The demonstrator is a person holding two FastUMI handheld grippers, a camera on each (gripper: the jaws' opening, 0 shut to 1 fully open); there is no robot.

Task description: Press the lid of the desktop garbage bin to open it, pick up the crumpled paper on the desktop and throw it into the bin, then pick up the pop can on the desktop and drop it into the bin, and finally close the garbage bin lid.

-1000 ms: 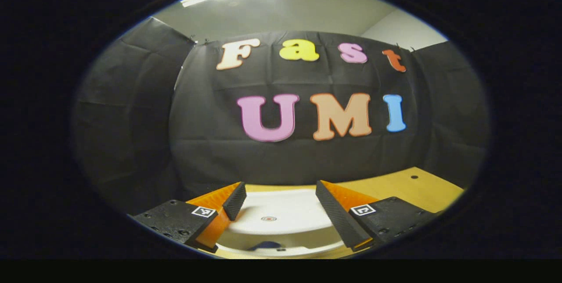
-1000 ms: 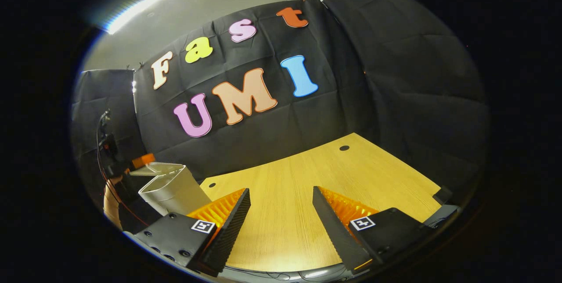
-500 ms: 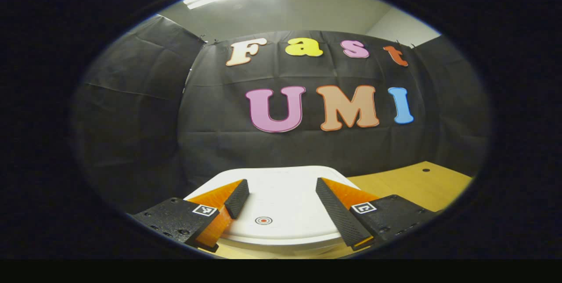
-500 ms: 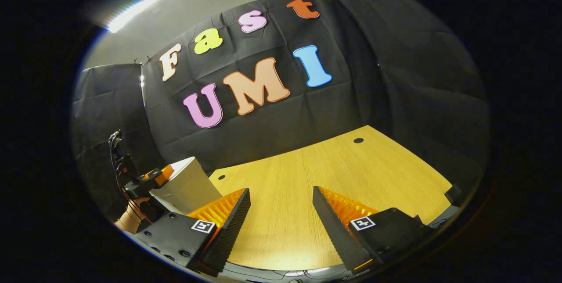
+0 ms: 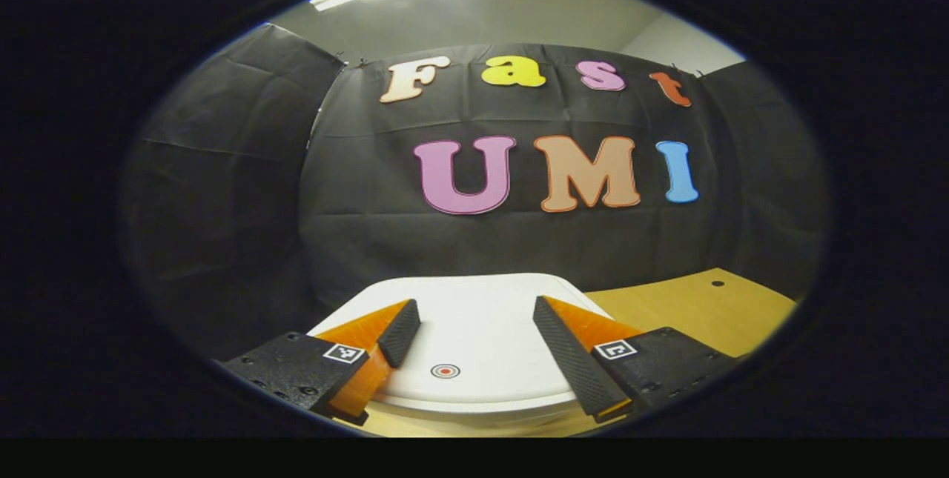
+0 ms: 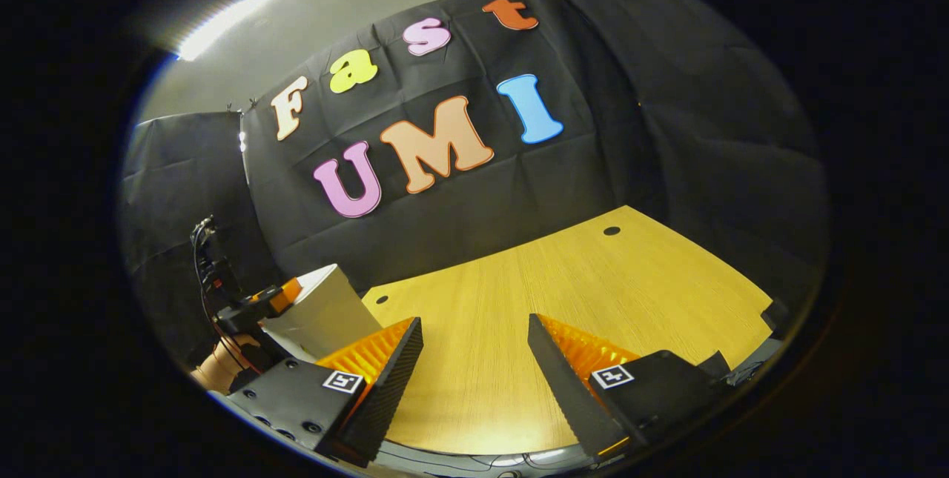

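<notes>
Left gripper view has the left gripper [image 5: 474,344] sitting right over the white plastic desktop garbage bin's flat lid [image 5: 482,315], which lies shut across the top, with a small red ring mark [image 5: 445,370] on it between the two fingers. Jaws are spread apart with nothing between them; can't tell whether the fingertips actually touch the lid or just hang a hair above it. Off to the right there's a bare stretch of the light wooden desk [image 5: 697,307] with a small dark hole [image 5: 718,283] near its far edge.

Right gripper view shows the right gripper [image 6: 474,359] above the desk, jaws released too, gripping nothing. Over on the left side of that view you can see the white bin [image 6: 326,307] standing on the desk, lid down, with the other gripper resting at its top and a person's hand [image 6: 219,367] holding that gripper from below. The two grippers are well apart.
</notes>
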